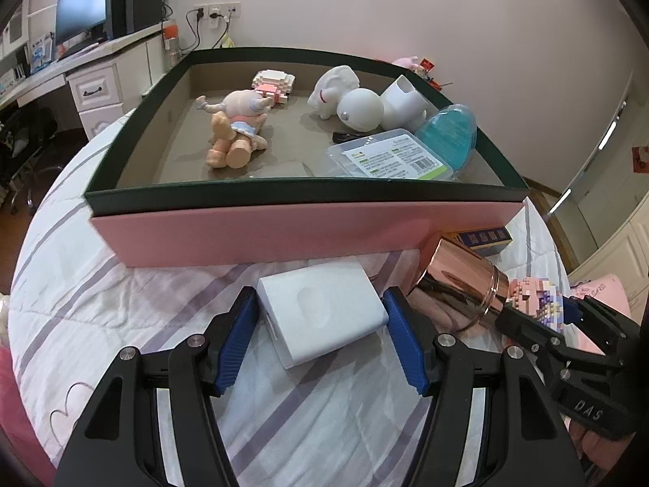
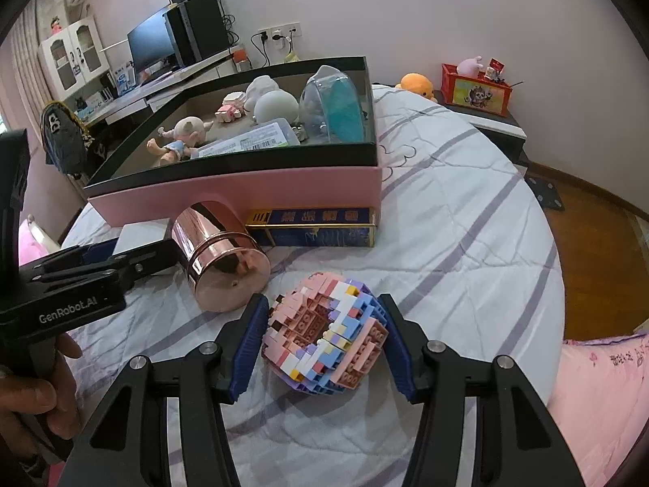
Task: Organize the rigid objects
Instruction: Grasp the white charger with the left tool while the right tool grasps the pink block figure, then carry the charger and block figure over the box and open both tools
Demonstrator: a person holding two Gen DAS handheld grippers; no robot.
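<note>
The left gripper [image 1: 320, 320], marked "GenRobot.AI", clamps a white box [image 1: 320, 310] just before the pink tray [image 1: 263, 235], while the right gripper [image 2: 324, 343], marked "DAS", squeezes a brick donut [image 2: 324, 332] beside the copper tin [image 2: 221, 259].

One pink box [image 1: 259, 231] holds one doll [image 1: 235, 130], one small brick model [image 1: 273, 85], three white figures [image 1: 336, 89], one clear case [image 1: 389, 156] and one blue pouch [image 1: 448, 132]. Near it lie one white block [image 1: 320, 308], one copper tin [image 2: 221, 261], one brick donut [image 2: 324, 332] and one blue carton [image 2: 320, 227].
</note>
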